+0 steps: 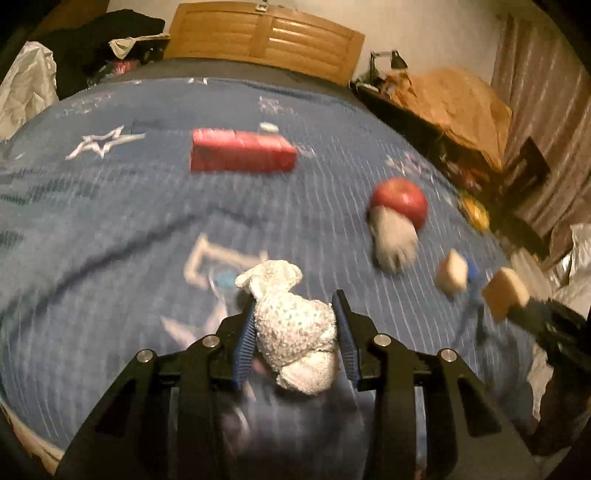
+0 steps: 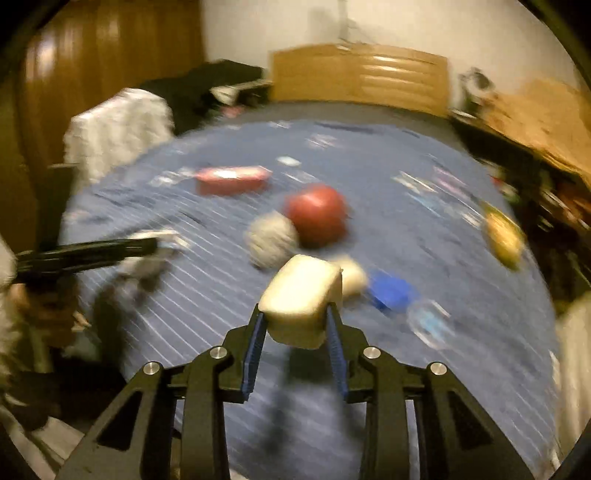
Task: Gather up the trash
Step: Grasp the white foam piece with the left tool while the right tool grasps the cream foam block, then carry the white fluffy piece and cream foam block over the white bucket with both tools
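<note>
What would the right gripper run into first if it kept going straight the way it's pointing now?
Probably the second beige sponge lying on the blue bedspread, just beyond the beige sponge the right gripper already holds. The red apple lies farther along. Motion blur makes depth uncertain.

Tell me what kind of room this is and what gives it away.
Most likely a bedroom. A bed with a blue patterned bedspread fills the view, a wooden headboard stands against the far wall, and a cluttered side table with a desk lamp sits beside it.
</note>
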Demonstrator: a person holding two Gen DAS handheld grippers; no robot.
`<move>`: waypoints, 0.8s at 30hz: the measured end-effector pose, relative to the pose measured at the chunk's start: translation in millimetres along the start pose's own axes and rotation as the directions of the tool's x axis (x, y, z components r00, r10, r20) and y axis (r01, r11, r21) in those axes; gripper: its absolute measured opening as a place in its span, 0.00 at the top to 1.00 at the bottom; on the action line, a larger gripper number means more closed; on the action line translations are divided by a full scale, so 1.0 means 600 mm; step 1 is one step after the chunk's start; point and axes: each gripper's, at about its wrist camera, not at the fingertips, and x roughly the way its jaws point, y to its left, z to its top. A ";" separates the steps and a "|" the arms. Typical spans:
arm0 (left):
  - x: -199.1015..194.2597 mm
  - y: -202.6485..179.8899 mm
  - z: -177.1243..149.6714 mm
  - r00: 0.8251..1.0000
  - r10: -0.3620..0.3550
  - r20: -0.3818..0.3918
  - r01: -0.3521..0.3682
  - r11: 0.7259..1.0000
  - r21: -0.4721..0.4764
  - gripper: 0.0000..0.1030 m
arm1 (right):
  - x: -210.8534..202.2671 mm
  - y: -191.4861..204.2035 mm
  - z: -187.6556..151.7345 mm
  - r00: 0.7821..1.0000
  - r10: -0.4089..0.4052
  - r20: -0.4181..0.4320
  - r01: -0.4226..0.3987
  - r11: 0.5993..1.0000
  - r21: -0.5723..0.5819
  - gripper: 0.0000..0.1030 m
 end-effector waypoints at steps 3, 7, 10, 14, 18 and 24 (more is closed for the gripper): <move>0.007 -0.021 -0.025 0.997 0.075 0.026 -0.076 0.996 0.056 0.62 | 0.011 -0.022 -0.037 0.996 -0.090 -0.022 0.090 0.996 -0.009 0.67; 0.026 -0.024 -0.030 0.988 0.137 0.078 -0.142 0.988 0.059 0.51 | 0.035 -0.040 -0.069 0.995 -0.100 -0.006 0.101 0.994 0.037 0.62; 0.033 -0.031 -0.035 0.983 0.160 0.093 -0.166 0.984 0.061 0.44 | 0.038 -0.055 -0.077 0.998 -0.066 0.020 0.064 0.993 0.102 0.59; 0.030 -0.033 -0.038 0.981 0.165 0.101 -0.171 0.984 0.056 0.44 | 0.031 -0.055 -0.082 0.997 -0.049 0.061 0.040 0.990 0.137 0.51; 0.019 -0.035 -0.044 0.979 0.165 0.121 -0.170 0.985 0.034 0.44 | 0.028 -0.055 -0.083 0.996 -0.034 0.080 0.016 0.976 0.218 0.49; 0.023 -0.035 -0.058 0.977 0.181 0.115 -0.184 0.983 0.019 0.41 | 0.038 -0.051 -0.084 0.996 -0.028 0.087 0.003 0.961 0.276 0.54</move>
